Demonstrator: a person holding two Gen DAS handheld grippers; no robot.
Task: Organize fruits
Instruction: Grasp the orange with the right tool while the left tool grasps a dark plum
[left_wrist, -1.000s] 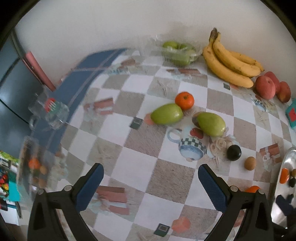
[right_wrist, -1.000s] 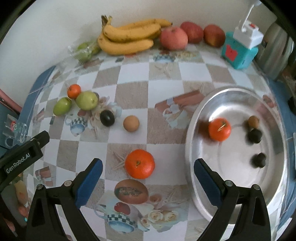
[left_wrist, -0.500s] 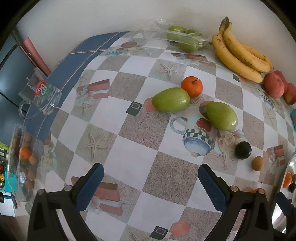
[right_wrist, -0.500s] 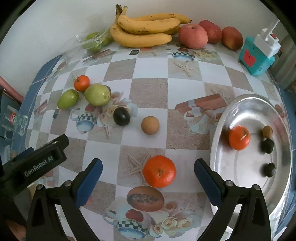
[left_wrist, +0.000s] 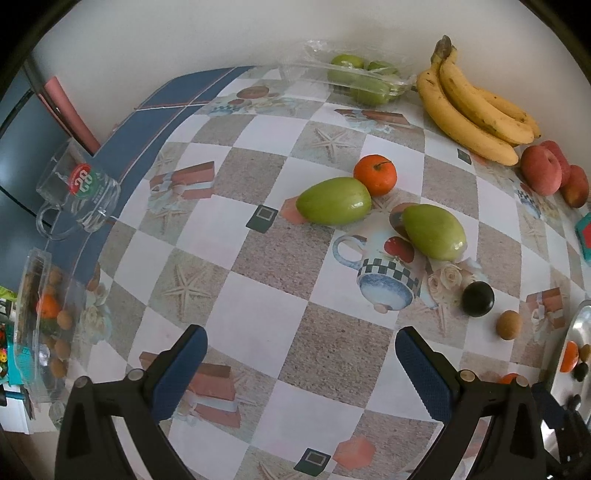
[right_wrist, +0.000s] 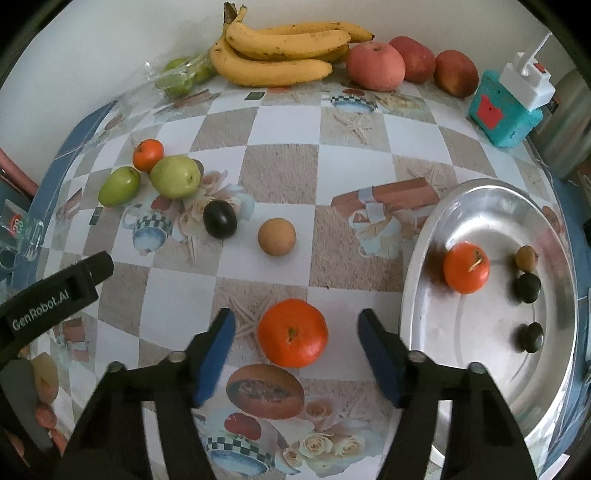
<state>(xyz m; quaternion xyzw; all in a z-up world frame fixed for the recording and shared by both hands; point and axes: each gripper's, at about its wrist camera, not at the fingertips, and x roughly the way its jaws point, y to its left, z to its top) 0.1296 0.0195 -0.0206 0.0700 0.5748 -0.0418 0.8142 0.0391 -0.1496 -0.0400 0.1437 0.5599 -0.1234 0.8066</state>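
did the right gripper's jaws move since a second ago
Yes. The right gripper jaws have just been closing toward the orange between them, which stays beside the steel tray; gaps remain.

The orange tangerine (right_wrist: 292, 333) lies on the cloth between the blue fingers of the right gripper (right_wrist: 295, 343), stem end up; the jaws have just been closing but the pads stay apart from it. To the gripper's right, the silver tray (right_wrist: 417, 280) holds another tangerine (right_wrist: 466, 272) and three small dark fruits (right_wrist: 528, 288).

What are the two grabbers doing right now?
Left gripper: open, holding nothing.
Right gripper: open, has just been closing around the orange, pads not touching yet.
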